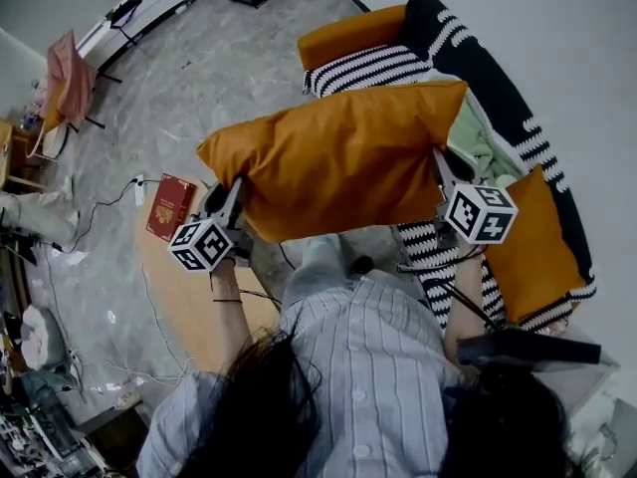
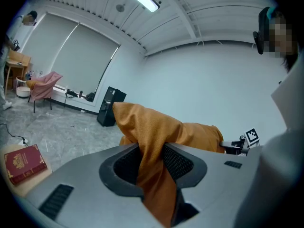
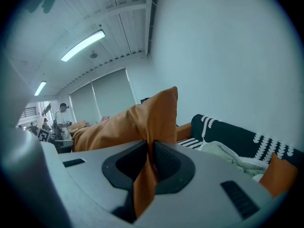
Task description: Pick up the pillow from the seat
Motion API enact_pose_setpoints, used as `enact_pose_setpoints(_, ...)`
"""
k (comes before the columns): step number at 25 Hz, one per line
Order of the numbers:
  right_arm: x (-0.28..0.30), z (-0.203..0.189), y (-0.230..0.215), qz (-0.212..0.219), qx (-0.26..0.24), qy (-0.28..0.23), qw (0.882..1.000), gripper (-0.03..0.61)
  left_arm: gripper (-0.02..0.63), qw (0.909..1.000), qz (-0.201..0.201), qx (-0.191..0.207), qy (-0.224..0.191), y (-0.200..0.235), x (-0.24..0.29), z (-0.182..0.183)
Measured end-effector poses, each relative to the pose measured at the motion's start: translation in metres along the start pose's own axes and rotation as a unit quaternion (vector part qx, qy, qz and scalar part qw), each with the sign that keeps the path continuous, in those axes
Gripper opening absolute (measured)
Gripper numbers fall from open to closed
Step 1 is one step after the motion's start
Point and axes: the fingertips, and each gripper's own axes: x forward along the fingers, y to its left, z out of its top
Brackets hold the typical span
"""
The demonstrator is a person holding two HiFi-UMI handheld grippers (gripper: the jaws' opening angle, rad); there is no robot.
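Observation:
An orange pillow hangs in the air in front of the person, stretched between both grippers above the striped sofa. My left gripper is shut on its left corner; in the left gripper view the orange cloth is bunched between the jaws. My right gripper is shut on the right edge, and in the right gripper view a thin fold of the pillow is pinched tight between the pads. The pillow's underside is hidden.
A second orange pillow leans on the sofa's near end, and another lies at its far end. A pale green blanket lies on the seat. A red book rests on a wooden table. Cables run across the floor.

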Motion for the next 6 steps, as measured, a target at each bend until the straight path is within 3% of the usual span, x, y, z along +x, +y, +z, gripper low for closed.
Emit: enact_pose_setpoints(6, 0.0013, -0.0016, -0.004, -0.006, 0.003, 0.002, 1.0, 0.052, 0.146, 1.0, -0.003, 0.0, 0.003, 0.0, 0.005, 0.0003)
